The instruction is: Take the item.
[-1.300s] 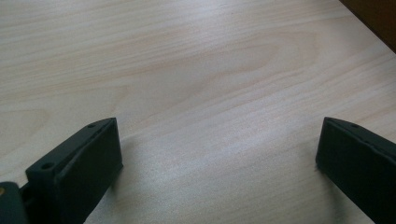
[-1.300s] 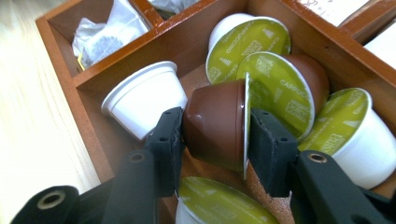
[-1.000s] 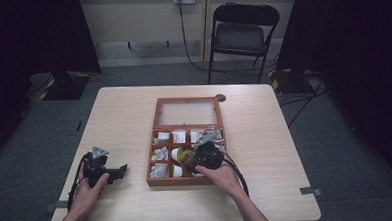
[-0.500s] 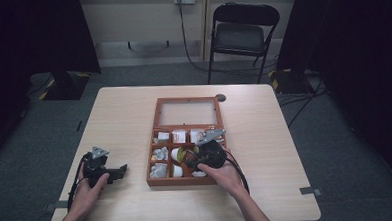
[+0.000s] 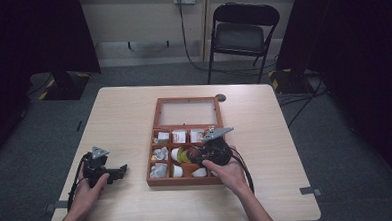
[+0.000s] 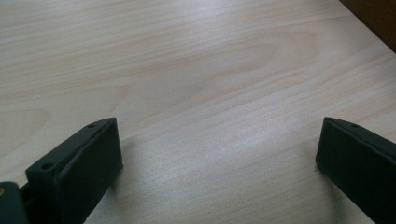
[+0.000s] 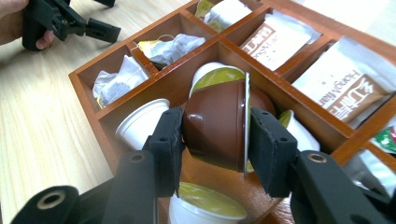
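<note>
My right gripper [image 7: 215,144] is shut on a brown capsule [image 7: 212,116] with a yellow-green foil lid, held on its side just above the middle compartments of a wooden box [image 7: 88,74]. In the high view that gripper [image 5: 193,155] hangs over the box's [image 5: 153,142] front half. White cups [image 7: 140,122] lie in the compartment under the capsule. My left gripper [image 5: 120,173] rests on the table left of the box. Its jaws stand wide open over bare wood [image 6: 217,154], with nothing between them.
Other compartments hold tea bags [image 7: 116,79] and printed sachets [image 7: 345,84]. The box's glazed lid [image 5: 186,112] lies open flat toward the far side. A small dark disc [image 5: 220,97] sits near the far table edge. A folding chair [image 5: 243,36] stands beyond the table.
My right gripper has edged slightly to the right over the box with the capsule still in it. The left gripper has stayed where it was.
</note>
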Demonstrator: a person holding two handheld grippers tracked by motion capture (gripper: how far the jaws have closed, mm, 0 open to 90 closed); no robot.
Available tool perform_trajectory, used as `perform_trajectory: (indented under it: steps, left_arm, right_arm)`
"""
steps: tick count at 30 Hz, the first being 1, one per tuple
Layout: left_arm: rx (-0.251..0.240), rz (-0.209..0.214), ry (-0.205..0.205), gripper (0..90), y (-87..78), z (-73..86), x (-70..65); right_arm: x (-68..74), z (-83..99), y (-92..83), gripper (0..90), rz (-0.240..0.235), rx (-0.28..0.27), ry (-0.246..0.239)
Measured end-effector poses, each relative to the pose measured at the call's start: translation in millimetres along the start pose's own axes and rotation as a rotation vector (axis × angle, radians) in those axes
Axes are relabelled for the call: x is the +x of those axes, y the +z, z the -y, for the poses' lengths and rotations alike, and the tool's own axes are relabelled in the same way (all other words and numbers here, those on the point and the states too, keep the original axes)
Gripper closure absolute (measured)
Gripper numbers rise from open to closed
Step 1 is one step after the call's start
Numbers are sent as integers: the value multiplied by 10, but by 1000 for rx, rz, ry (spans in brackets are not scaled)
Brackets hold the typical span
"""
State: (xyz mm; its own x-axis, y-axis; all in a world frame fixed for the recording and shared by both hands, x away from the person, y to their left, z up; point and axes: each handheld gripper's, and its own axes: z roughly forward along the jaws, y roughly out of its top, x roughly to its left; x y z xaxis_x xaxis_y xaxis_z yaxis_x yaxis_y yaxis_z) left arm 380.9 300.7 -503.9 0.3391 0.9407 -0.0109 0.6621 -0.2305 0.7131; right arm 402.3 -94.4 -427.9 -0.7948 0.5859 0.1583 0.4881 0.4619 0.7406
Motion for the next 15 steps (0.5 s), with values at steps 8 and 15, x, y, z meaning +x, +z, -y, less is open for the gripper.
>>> perform_trajectory:
  steps: [8,15]
  left_arm:
    - [-1,5,-2,0,-2,3,-3]
    - [0,7,-2,0,-4,5,-3]
  right_arm:
    - [-17,-7,-57,570,8,-23,2]
    - [-32,-6,-119,570,18,-43,8]
